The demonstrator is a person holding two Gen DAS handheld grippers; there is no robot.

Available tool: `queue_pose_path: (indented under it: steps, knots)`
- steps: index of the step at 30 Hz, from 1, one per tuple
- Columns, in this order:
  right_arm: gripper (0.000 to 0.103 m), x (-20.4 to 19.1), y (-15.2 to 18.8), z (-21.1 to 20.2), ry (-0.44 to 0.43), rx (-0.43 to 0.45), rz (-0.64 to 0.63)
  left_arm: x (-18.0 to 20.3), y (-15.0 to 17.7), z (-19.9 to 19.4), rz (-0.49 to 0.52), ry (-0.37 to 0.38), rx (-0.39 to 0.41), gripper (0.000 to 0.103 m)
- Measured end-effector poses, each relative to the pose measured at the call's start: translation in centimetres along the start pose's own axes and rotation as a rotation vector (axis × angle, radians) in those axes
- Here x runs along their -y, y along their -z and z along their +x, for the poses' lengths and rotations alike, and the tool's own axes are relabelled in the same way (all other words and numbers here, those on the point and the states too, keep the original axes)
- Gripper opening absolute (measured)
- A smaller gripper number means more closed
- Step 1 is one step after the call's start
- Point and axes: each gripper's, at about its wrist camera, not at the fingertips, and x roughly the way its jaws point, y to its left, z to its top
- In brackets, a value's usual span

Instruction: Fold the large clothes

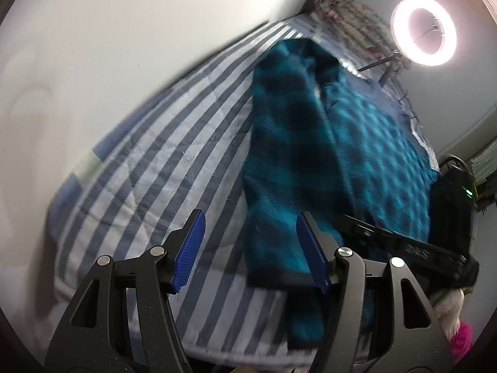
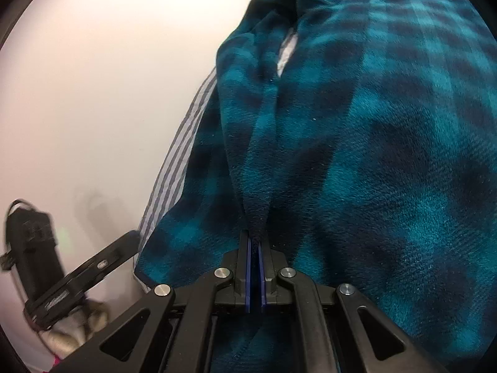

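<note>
The right gripper (image 2: pixel 254 248) is clamping a ridge of the teal plaid fleece (image 2: pixel 372 155), lifting that fold off the striped bed (image 1: pixel 155 155). The fleece is lying lengthwise along the bed toward the ring light (image 1: pixel 424 31). The left gripper (image 1: pixel 248 248), jaws apart and empty, is straddling the fleece's near hem for a second grip.

No text or label is legible anywhere.

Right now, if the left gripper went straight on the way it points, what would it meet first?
Probably the near edge of the teal plaid fleece garment, which lies between the open left gripper pads, or the striped bedspread just beside it. Blur leaves depth unclear.
</note>
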Motion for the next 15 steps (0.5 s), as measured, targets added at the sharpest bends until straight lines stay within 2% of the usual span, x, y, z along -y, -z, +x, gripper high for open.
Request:
queue_pose_path:
  steps: [2, 3, 5, 6, 8, 10, 11, 15]
  knots:
    - [0.001, 0.0, 0.8, -0.4, -0.012, 0.002, 0.006, -0.1, -0.7, 1.9, 0.004, -0.012, -0.016, 0.062]
    - [0.001, 0.3, 1.0, -0.5, -0.015, 0.002, 0.005, -0.1, -0.8, 2.7, 0.004, -0.021, -0.024, 0.058]
    - [0.003, 0.7, 1.1, -0.2, -0.017, 0.001, -0.002, -0.3, -1.1, 4.3, -0.004, -0.005, -0.071, 0.0]
    - [0.004, 0.6, 1.1, -0.1, -0.018, 0.0, -0.007, -0.3, -1.0, 4.9, -0.02, 0.028, -0.089, 0.001]
    - [0.007, 0.6, 1.3, -0.6, -0.011, -0.006, -0.021, 0.1, -1.2, 4.6, 0.003, 0.024, -0.059, 0.0]
    - [0.021, 0.4, 1.3, -1.7, 0.005, -0.007, -0.036, 0.9, -1.6, 2.7, 0.039, 0.031, 0.008, 0.0]
    - [0.035, 0.3, 1.4, -2.7, 0.003, 0.008, -0.039, 1.1, -2.0, 1.3, 0.05, 0.043, 0.049, 0.0]
    - [0.037, 0.9, 0.9, -5.8, 0.043, 0.07, -0.053, 2.4, -3.5, -3.7, 0.084, 0.086, 0.189, 0.0]
